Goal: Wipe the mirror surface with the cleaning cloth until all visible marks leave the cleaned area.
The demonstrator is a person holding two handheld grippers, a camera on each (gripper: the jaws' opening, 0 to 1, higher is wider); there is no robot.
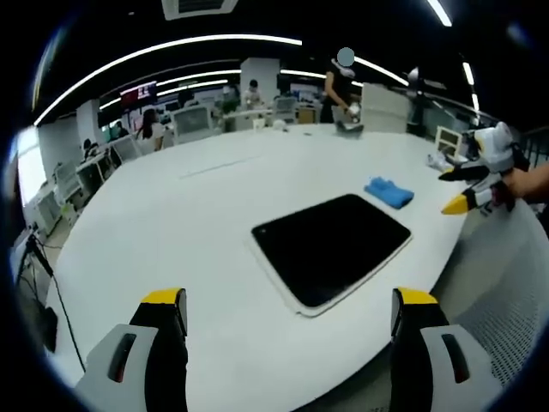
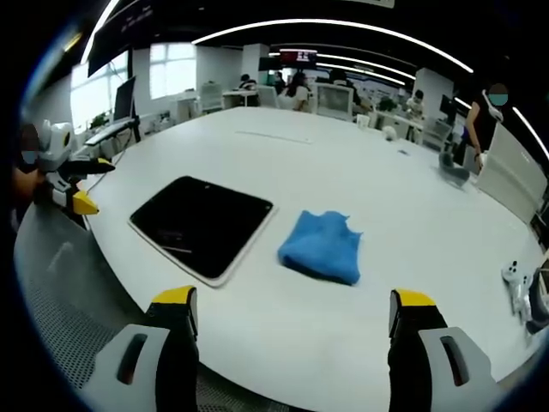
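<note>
Left gripper (image 1: 290,313) held above the near edge of the white worktop (image 1: 171,223), fingers (image 1: 163,322) spread wide, nothing between them. Ahead of it, a dark mirror (image 1: 330,247) in a pale frame, lying flat near the worktop's curved edge, one corner pointing toward the gripper. Beyond the mirror, a crumpled blue cleaning cloth (image 1: 389,191), close to it but not touching. At the far right of the left gripper view, the right gripper (image 1: 467,189) hovering off the worktop's edge, yellow-tipped fingers apart.

In the right gripper view, right gripper (image 2: 292,313) also over the worktop edge (image 2: 360,343), fingers (image 2: 176,313) spread, holding nothing. Cleaning cloth (image 2: 322,246) directly ahead, bunched, resting on the worktop just beside the mirror (image 2: 202,225), a thin strip of white between them. Faint streak visible on the mirror's dark surface near its lower edge. Left gripper (image 2: 75,190) at the left, off the worktop edge beyond the mirror, fingers parted. Small white object (image 2: 515,283) near the worktop's right edge, too small to identify. People (image 2: 296,88) seated at desks in the background.
</note>
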